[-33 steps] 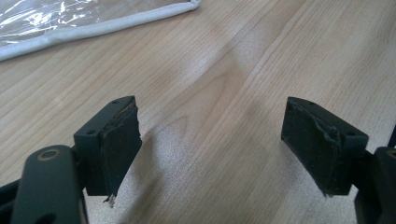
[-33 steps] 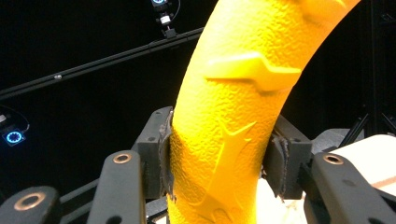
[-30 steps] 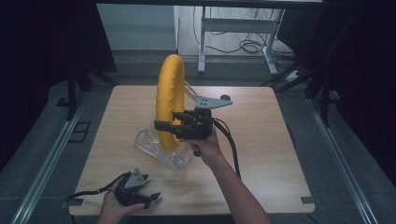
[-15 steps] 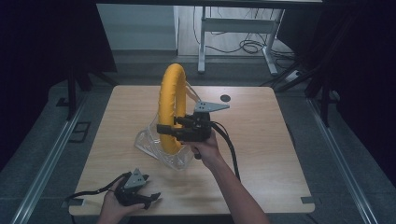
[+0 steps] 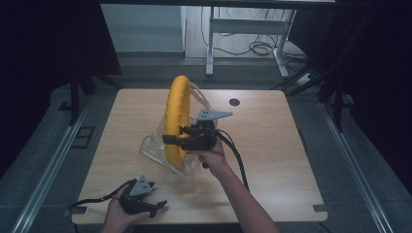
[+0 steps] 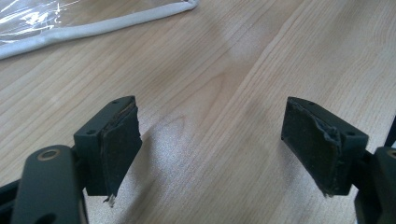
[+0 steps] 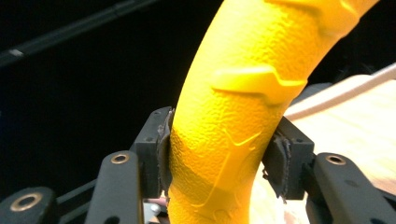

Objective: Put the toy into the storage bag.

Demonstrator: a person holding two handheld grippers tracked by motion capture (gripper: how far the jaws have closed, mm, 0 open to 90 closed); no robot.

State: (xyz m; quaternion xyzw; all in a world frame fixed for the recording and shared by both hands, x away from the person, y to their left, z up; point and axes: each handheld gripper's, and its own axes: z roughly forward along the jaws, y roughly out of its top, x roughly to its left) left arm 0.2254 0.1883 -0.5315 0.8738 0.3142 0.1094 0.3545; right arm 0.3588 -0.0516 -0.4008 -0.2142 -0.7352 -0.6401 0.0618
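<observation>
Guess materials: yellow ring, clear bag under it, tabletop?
Yellow ring: likely moulded plastic or rubber, matte, pebbled with raised ribs. Clear bag: thin glossy plastic film, crinkled, glare spots, pale corded edge. Tabletop: light wood or wood-look laminate; printed grain is possible.

The high view looks forward and down on the whole table (image 5: 272,145) from afar. Each gripper view sits close behind its 2 fingers: left fingers (image 6: 116,144) over tabletop, right fingers (image 7: 156,149) facing sideways.
</observation>
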